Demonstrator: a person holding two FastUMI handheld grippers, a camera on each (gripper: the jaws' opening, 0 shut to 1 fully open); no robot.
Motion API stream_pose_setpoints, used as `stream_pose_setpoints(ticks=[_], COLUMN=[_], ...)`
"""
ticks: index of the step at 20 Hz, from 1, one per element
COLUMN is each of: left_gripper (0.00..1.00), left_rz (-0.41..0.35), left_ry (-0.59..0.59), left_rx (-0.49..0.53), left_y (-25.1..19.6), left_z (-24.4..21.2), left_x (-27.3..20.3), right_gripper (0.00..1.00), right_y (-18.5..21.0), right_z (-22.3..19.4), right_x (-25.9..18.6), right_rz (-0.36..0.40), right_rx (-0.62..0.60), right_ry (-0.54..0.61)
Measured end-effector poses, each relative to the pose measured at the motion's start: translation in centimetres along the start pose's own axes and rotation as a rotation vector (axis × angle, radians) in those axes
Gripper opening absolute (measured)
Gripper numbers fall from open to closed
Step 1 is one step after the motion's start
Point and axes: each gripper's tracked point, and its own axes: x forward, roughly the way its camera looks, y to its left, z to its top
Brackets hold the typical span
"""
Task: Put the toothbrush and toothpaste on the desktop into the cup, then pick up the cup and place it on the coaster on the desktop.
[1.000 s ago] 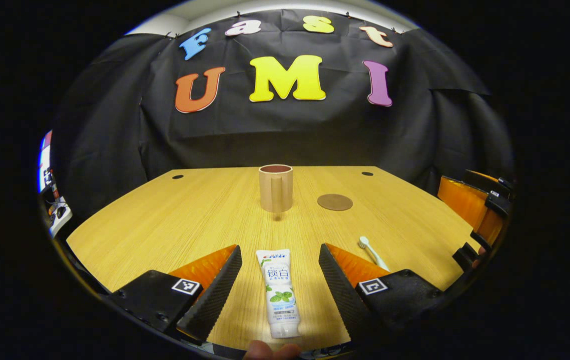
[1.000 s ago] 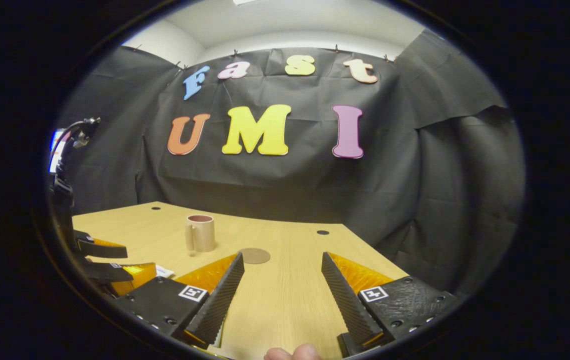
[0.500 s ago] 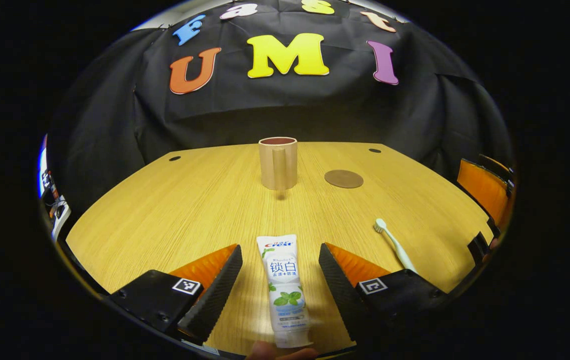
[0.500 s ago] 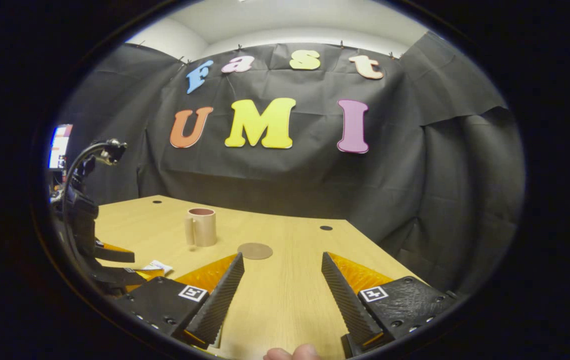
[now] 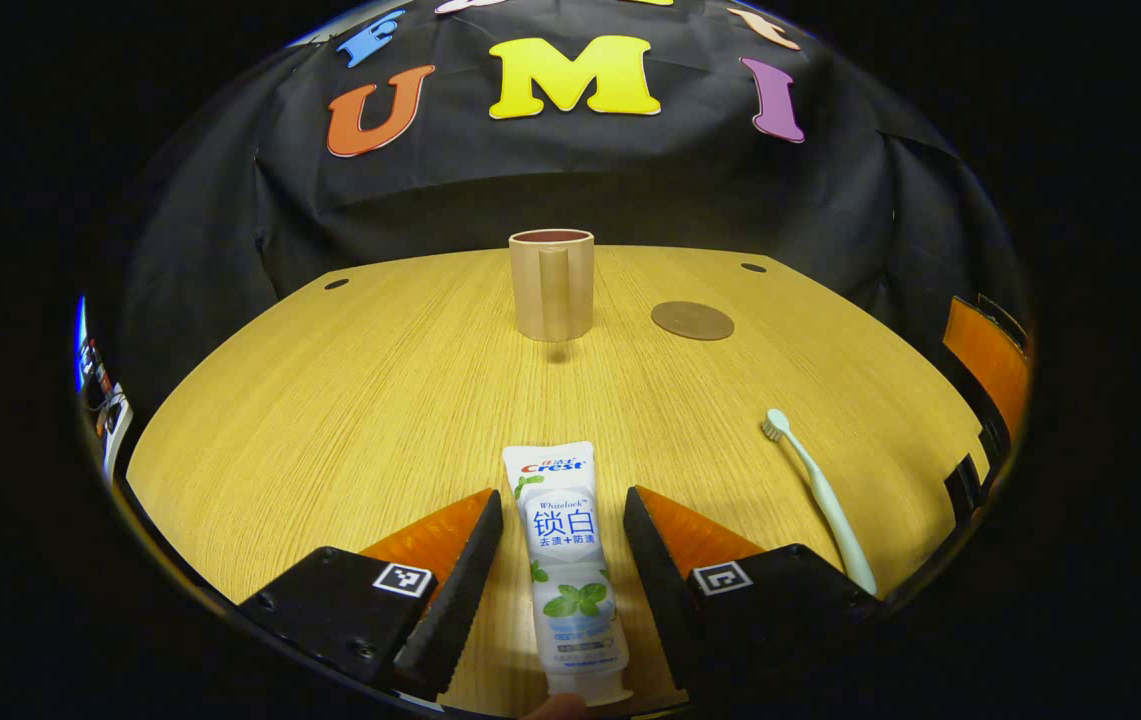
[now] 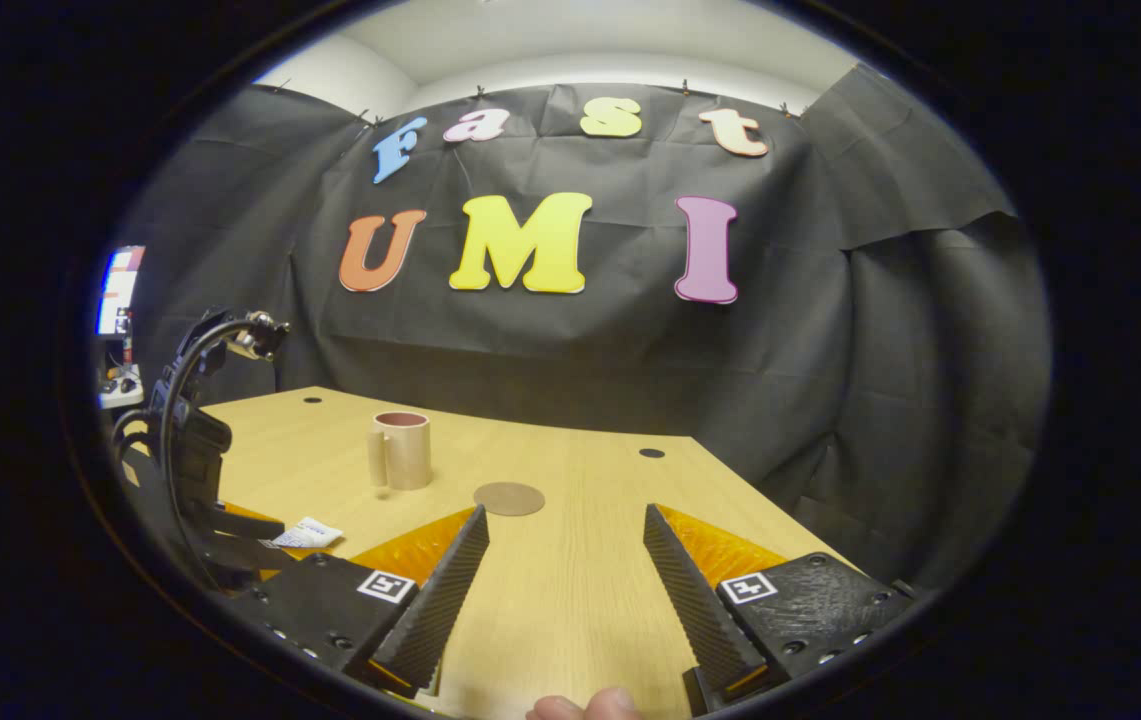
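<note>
While the left gripper (image 5: 555, 545) is straddling the toothpaste (image 5: 566, 565) with jaws not yet gripping, the cup (image 5: 551, 285) is sitting empty, nothing done

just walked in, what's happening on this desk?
A person holds a gripper in each hand. The left gripper is down at the desk with its fingers either side of the toothpaste tube, not yet pressing on it. The right gripper hangs open above the desk, holding nothing. The toothbrush lies flat to the right of the tube. The cup stands upright farther back, apart from the bare coaster. Nothing visibly sticks out of the cup.
</note>
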Motion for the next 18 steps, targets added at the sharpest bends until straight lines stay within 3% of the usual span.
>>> stream_pose_setpoints(ticks=[1, 5, 8, 13, 14, 15, 18], left_gripper=[0.83, 0.61, 0.52, 0.46, 0.49, 0.43, 0.41], left_rz=[0.004, 0.014, 0.017, -0.006, -0.013, -0.018, -0.018], left_ry=[-0.004, 0.007, 0.011, 0.005, 0.001, -0.002, -0.021], left_rx=[-0.002, -0.012, -0.021, -0.035, -0.043, -0.049, -0.048], left_y=[0.1, 0.5, 0.5, 0.2, 0.1, 0.1, 0.2], left_z=[0.1, 0.1, 0.3, 0.4, 0.4, 0.5, 0.8], left_x=[0.0, 0.1, 0.0, -0.2, -0.2, -0.2, -0.9], right_gripper=[0.95, 0.95, 0.95, 0.95, 0.97, 0.95, 0.95], right_y=[0.0, -0.1, 0.1, 0.2, 0.2, 0.4, 0.9], right_z=[-0.1, -0.3, -0.4, -0.6, -0.7, -0.9, -1.7], right_x=[0.1, 0.1, 0.1, 0.1, 0.1, 0.1, 0.4], right_rz=[-0.002, -0.006, -0.001, -0.002, 0.001, 0.005, 0.015], right_rx=[0.001, 0.006, 0.011, 0.010, 0.015, 0.022, 0.044], right_ry=[0.002, 0.005, 0.011, 0.020, 0.024, 0.028, 0.062])
